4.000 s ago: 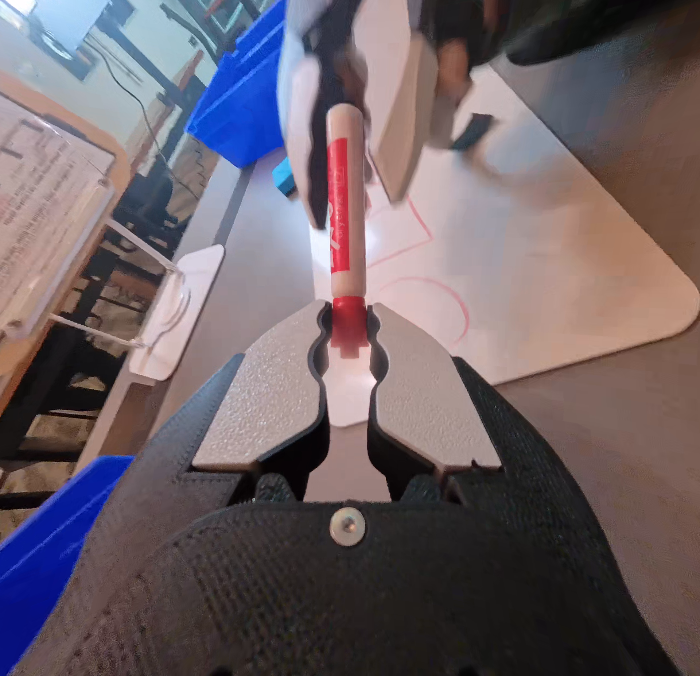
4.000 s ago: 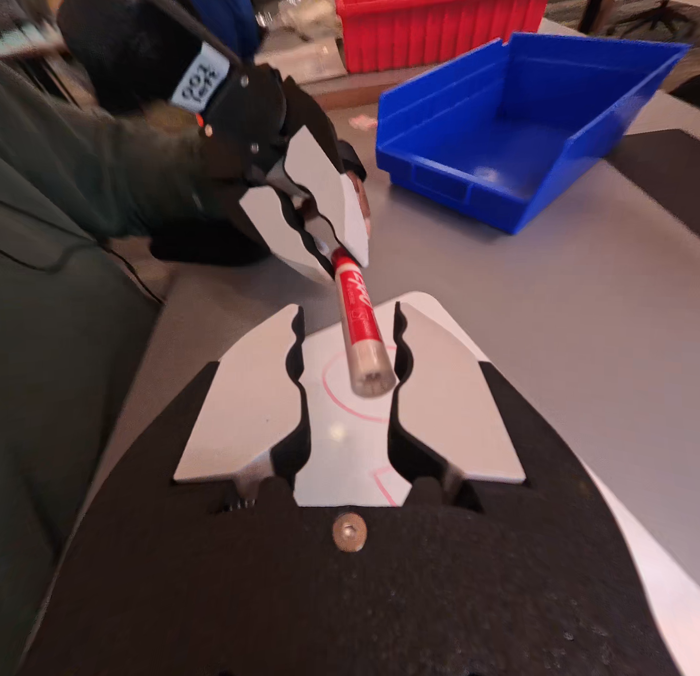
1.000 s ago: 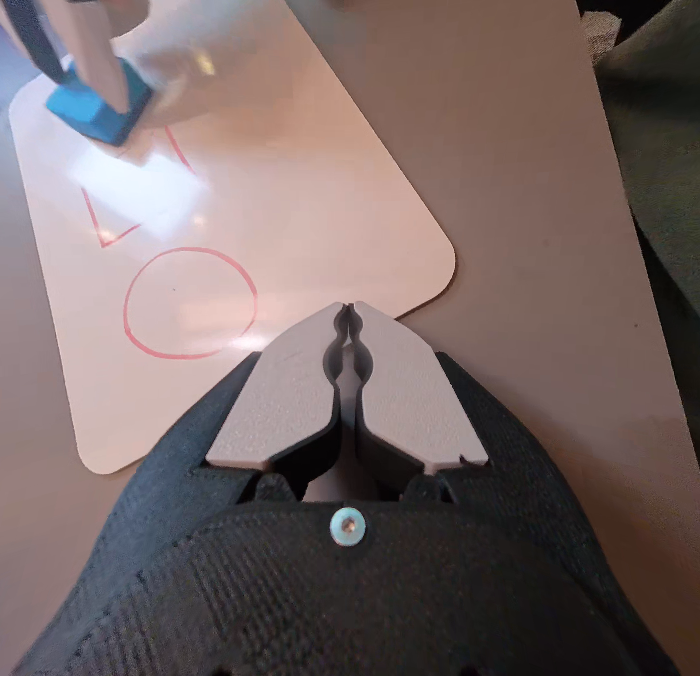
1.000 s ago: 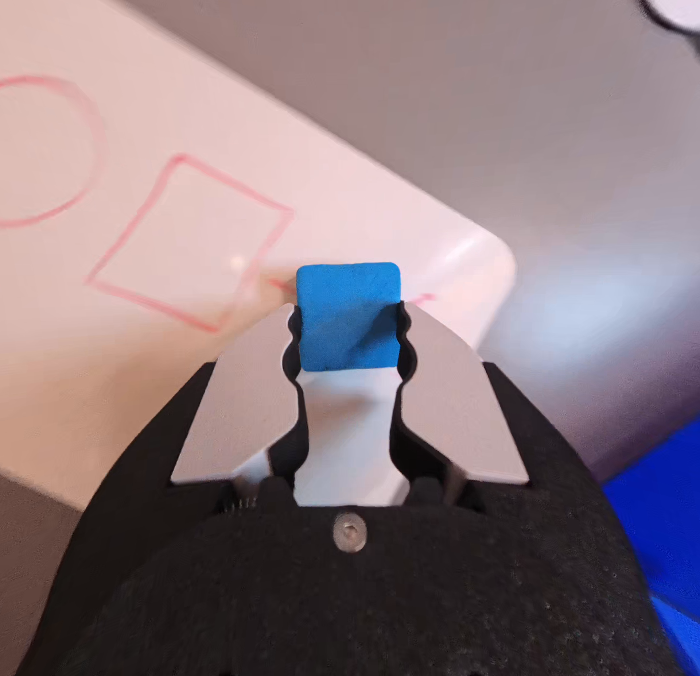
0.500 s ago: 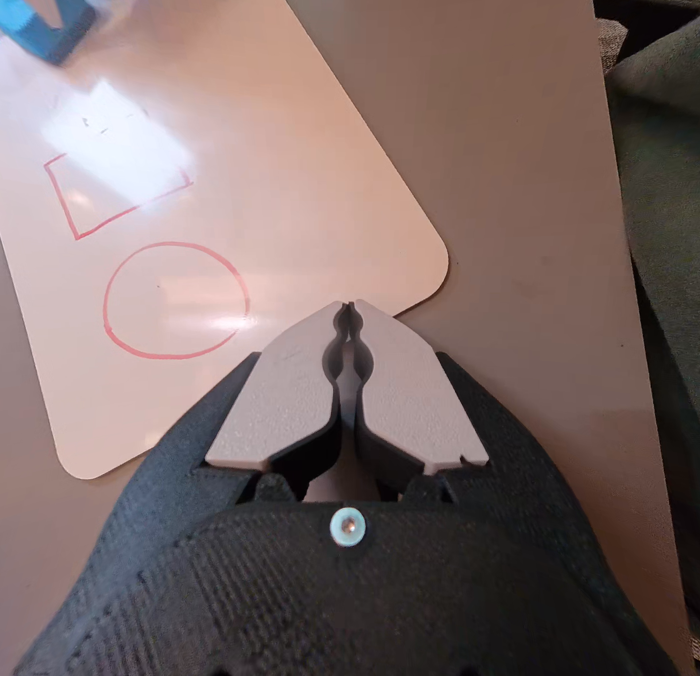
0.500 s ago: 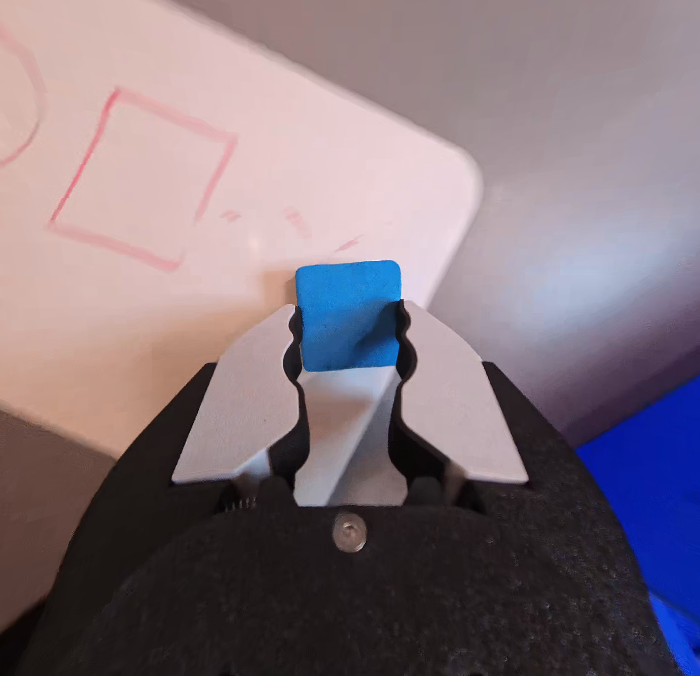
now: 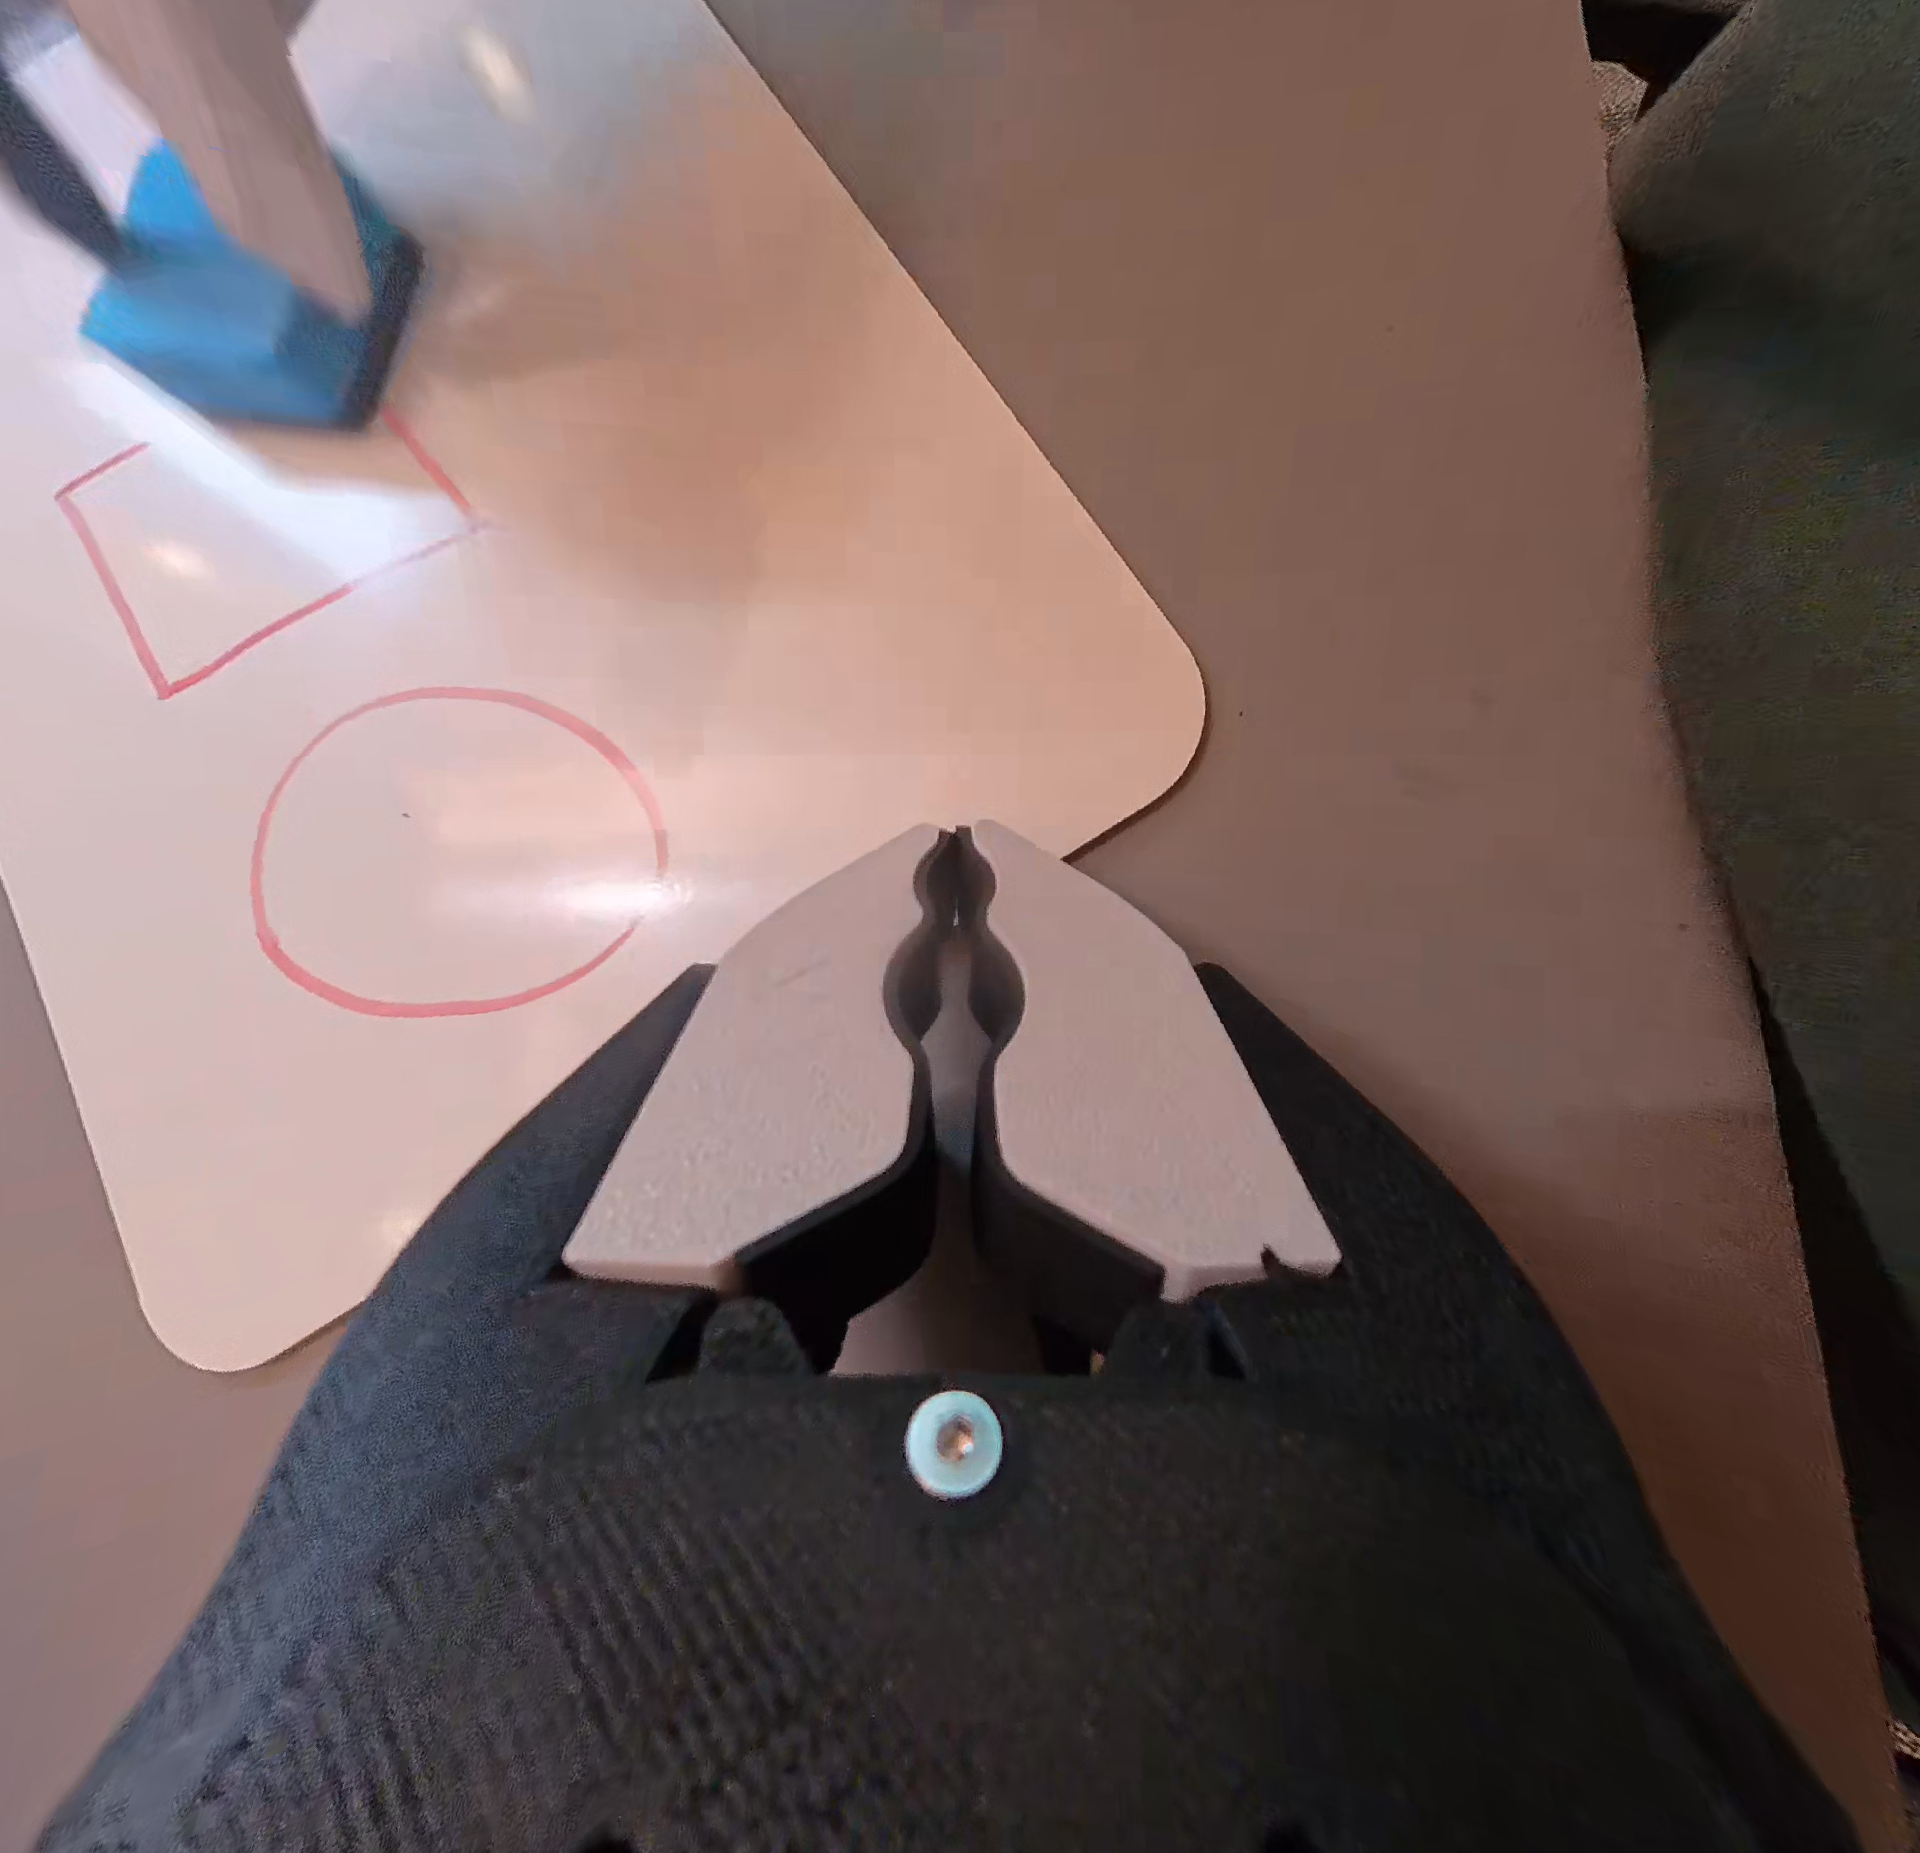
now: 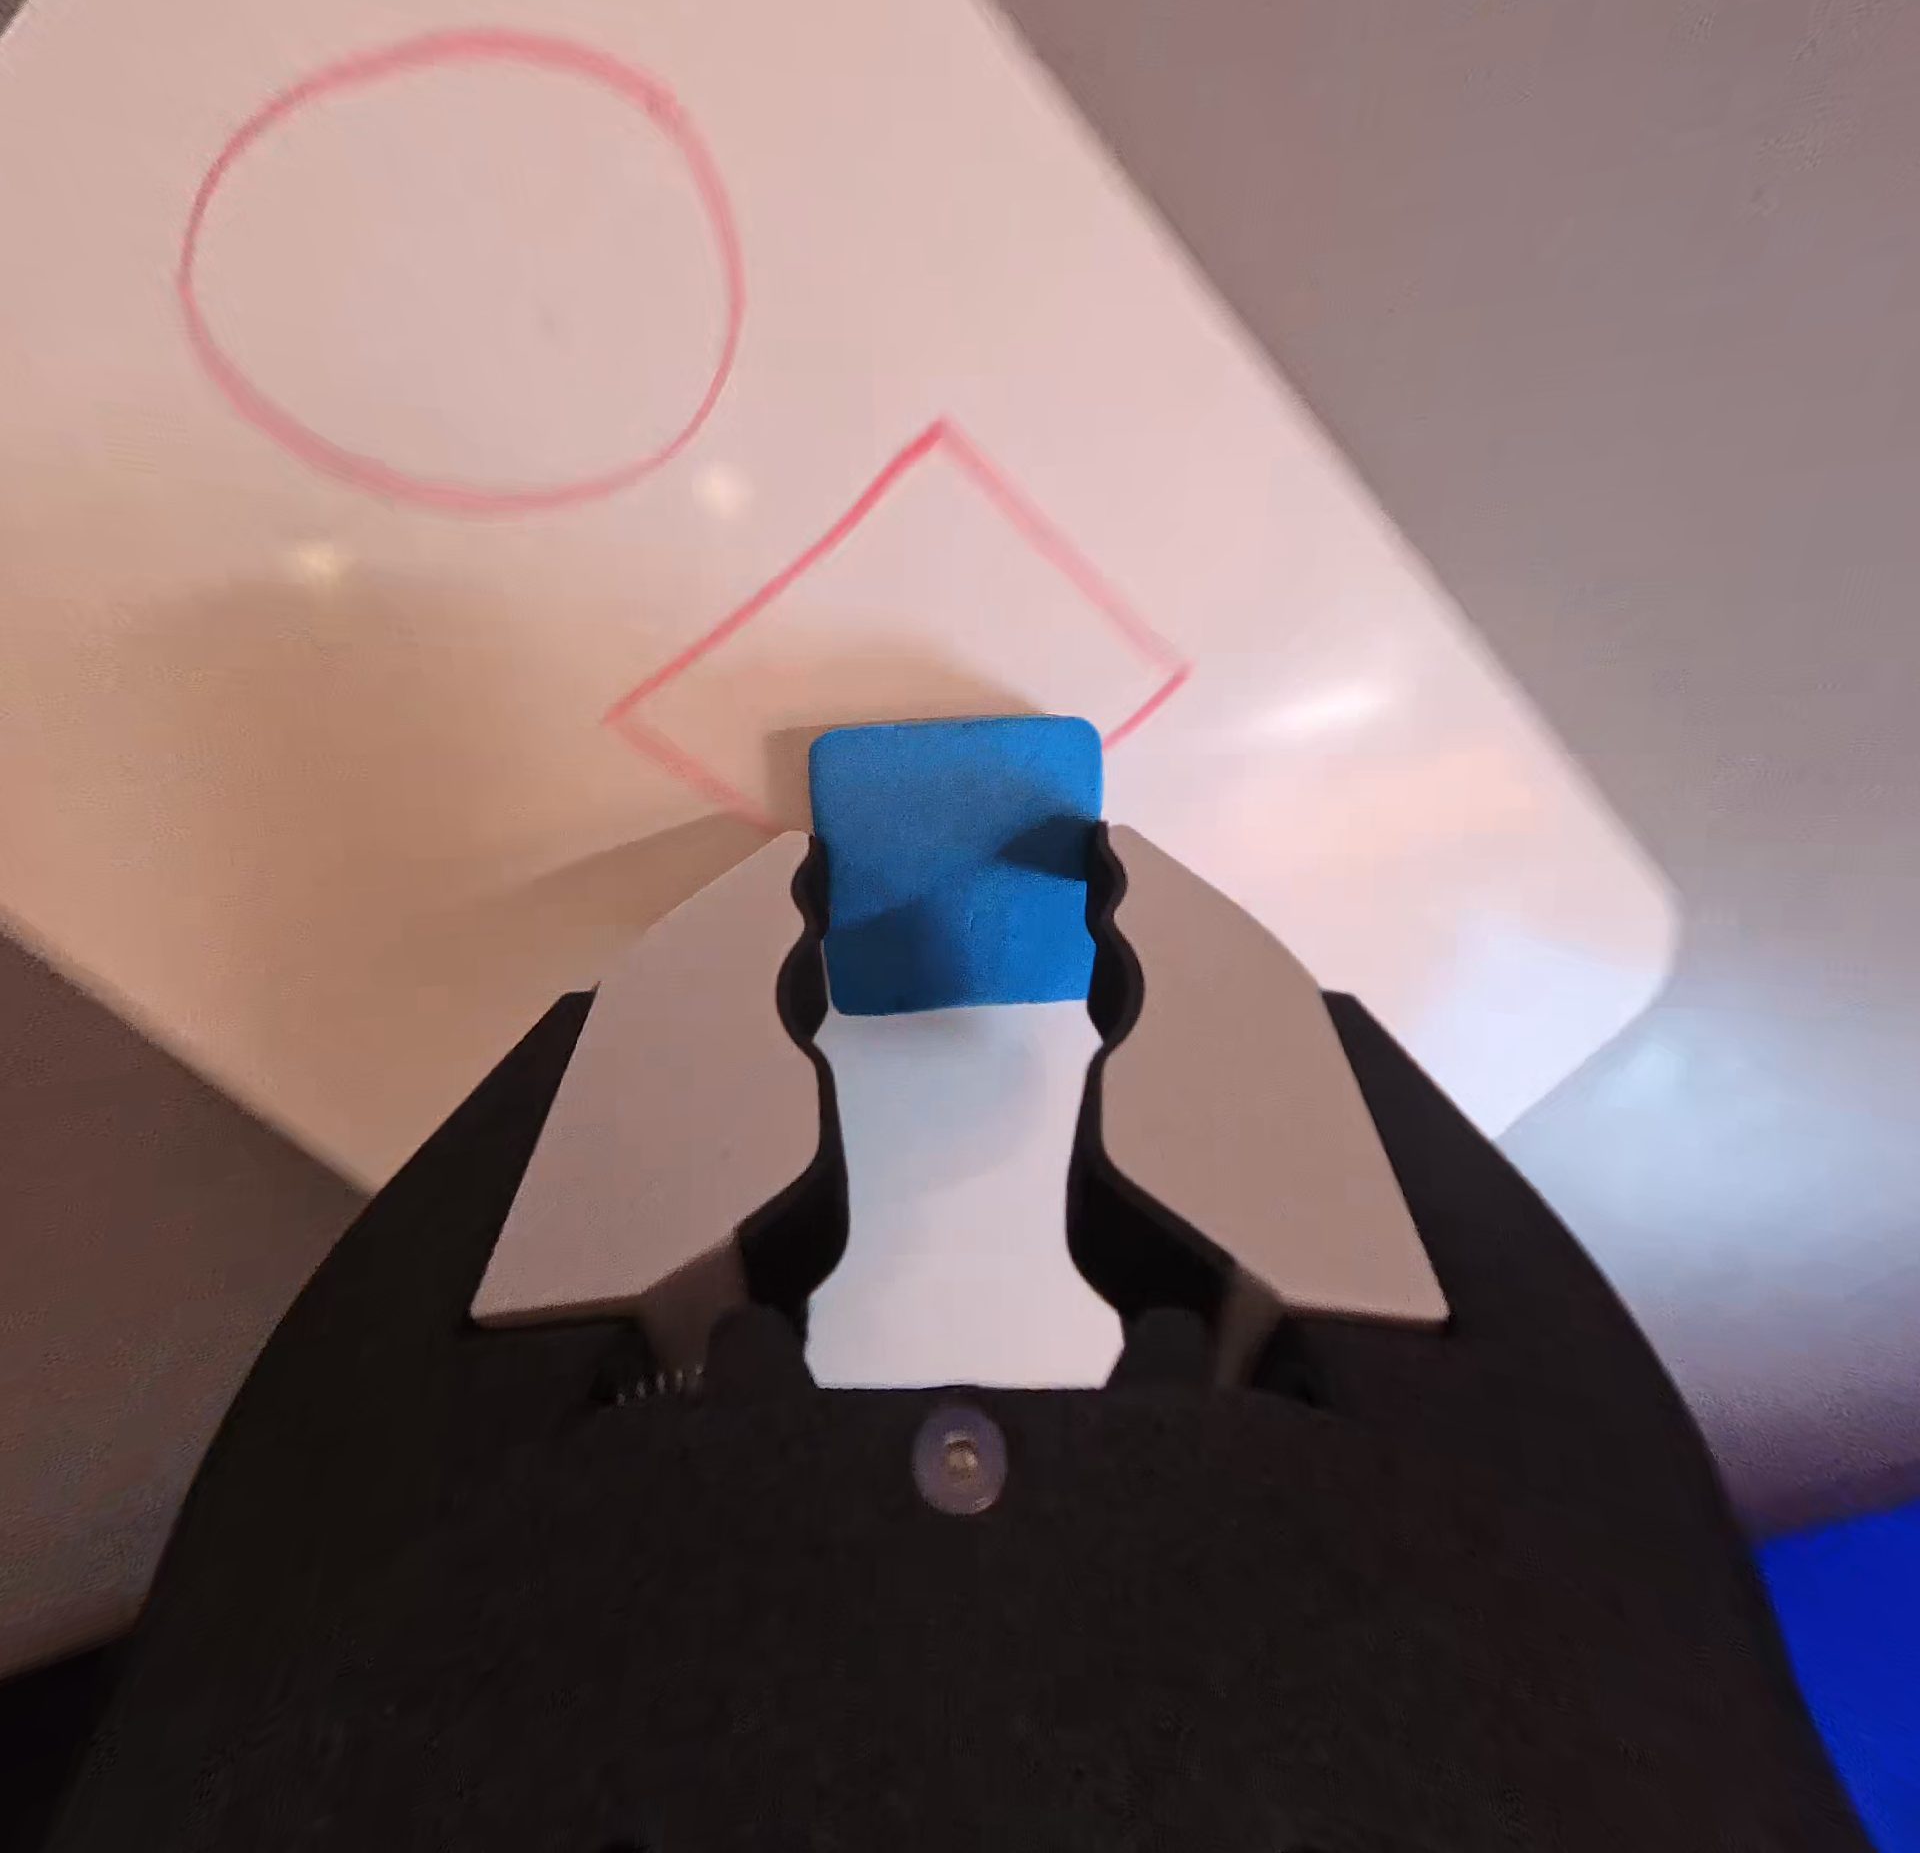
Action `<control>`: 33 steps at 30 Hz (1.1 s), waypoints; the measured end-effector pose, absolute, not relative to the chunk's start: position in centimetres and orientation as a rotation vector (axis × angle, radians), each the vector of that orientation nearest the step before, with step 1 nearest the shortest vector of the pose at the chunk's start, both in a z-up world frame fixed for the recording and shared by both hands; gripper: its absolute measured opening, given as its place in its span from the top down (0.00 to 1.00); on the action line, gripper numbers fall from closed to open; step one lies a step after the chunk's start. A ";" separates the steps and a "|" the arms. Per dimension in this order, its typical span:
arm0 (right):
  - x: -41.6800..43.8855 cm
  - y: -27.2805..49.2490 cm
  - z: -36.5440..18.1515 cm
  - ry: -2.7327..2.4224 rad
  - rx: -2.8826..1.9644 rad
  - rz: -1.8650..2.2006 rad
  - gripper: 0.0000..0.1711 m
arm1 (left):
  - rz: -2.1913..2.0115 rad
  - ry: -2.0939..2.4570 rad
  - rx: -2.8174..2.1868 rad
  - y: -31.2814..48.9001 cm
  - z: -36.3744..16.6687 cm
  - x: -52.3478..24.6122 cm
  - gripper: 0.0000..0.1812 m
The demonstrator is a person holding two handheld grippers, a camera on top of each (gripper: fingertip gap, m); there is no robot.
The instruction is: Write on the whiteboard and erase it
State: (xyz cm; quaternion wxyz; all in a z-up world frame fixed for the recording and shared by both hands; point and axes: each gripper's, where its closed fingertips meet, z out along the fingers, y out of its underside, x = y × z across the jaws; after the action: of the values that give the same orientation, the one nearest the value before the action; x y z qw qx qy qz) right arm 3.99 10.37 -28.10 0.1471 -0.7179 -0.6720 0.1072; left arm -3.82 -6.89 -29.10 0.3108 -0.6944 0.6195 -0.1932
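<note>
A white whiteboard [image 7: 790, 515] lies flat on the grey table, also in the right wrist view [image 8: 1039, 276]. It bears a red circle [image 7: 457, 853] [image 8: 457, 265] and a red square [image 7: 265, 567] [image 8: 914, 608]. My right gripper [image 8: 956, 847] is shut on a blue eraser [image 8: 956, 858] and presses it on the board at the square's near corner. That eraser [image 7: 249, 328] and the right gripper's blurred fingers [image 7: 260, 110] show at the top left of the left wrist view. My left gripper [image 7: 958, 837] is shut and empty, over the board's near right corner.
The grey table [image 7: 1351, 453] runs to the right of the board. Dark green cloth [image 7: 1787, 453] lies along the table's right edge. A blue bin's corner [image 8: 1849, 1637] shows at the lower right of the right wrist view.
The marker is gone from my left gripper, which is now shut and empty. My right gripper holds the eraser and has swept back from the board's far corner onto the square.
</note>
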 end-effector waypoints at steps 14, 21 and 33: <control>1.4 13.4 -28.1 -1.849 -2.039 0.283 0.72 | -0.496 1.641 -1.813 -7.1 -29.1 -3.7 1.00; 2.3 7.1 -28.1 -2.031 -1.952 0.331 0.72 | -0.492 1.642 -1.807 -7.1 -29.1 -3.7 1.00; -0.8 6.1 -28.2 -1.966 -1.923 0.415 0.72 | -0.480 1.647 -1.792 -7.2 -29.0 -3.8 1.00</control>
State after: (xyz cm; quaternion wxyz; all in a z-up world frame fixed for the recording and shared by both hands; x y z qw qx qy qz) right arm -0.81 6.07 -28.15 0.1789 -0.6802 -0.6955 0.1469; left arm -3.77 -7.20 -29.04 0.3244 -0.6834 0.6279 -0.1830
